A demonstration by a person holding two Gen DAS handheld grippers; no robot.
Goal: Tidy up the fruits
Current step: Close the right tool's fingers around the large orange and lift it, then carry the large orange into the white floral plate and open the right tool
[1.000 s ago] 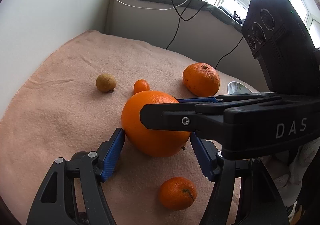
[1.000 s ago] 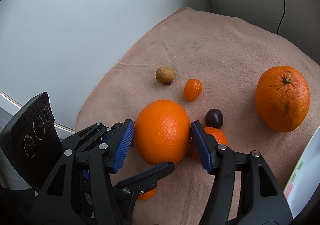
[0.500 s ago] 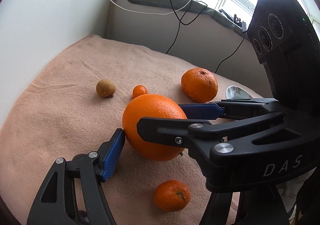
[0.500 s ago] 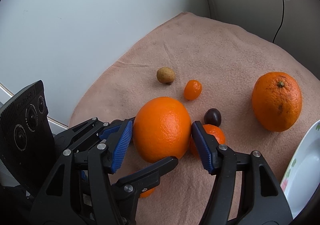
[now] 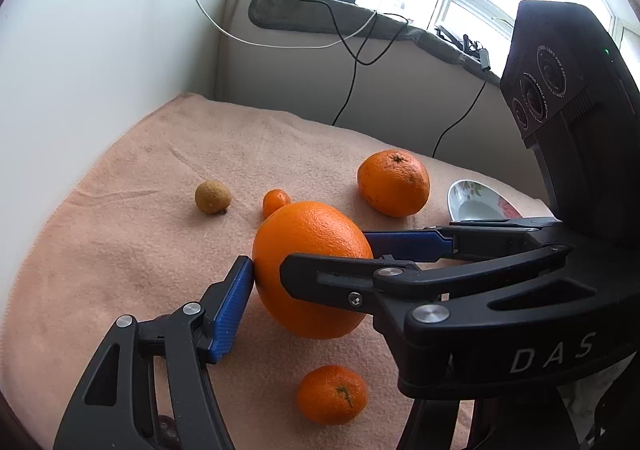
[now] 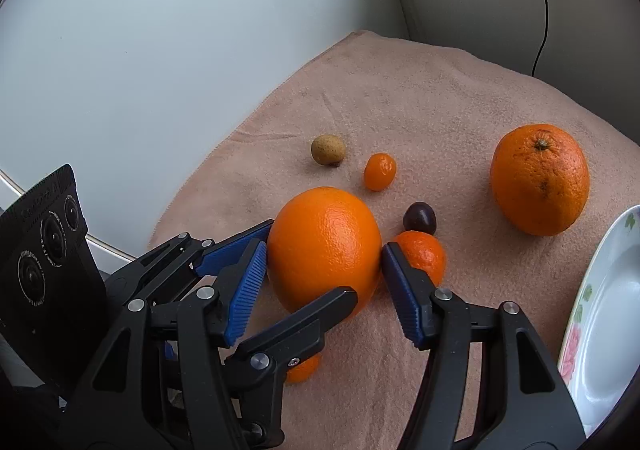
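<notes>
A large orange (image 5: 312, 270) (image 6: 324, 246) is held between both grippers, raised a little above the pink towel (image 5: 120, 234). My right gripper (image 6: 324, 274) is shut on it, its blue pads pressing both sides. My left gripper (image 5: 304, 282) also grips it; one blue pad touches its left side and the other finger is hidden behind the right gripper's body. A second large orange (image 5: 394, 182) (image 6: 540, 178), a kumquat (image 5: 275, 202) (image 6: 380, 171), a brown longan (image 5: 212, 197) (image 6: 328, 149), a dark cherry (image 6: 419, 217) and two mandarins (image 5: 332, 394) (image 6: 422, 254) lie on the towel.
A white floral plate (image 6: 600, 330) (image 5: 476, 206) sits at the towel's right edge. A white wall stands to the left. Cables hang over a grey ledge (image 5: 360, 62) under the window behind.
Both grippers have lifted the large orange up off the towel. The right gripper has swung further across the left wrist view. The plate has come into view.
</notes>
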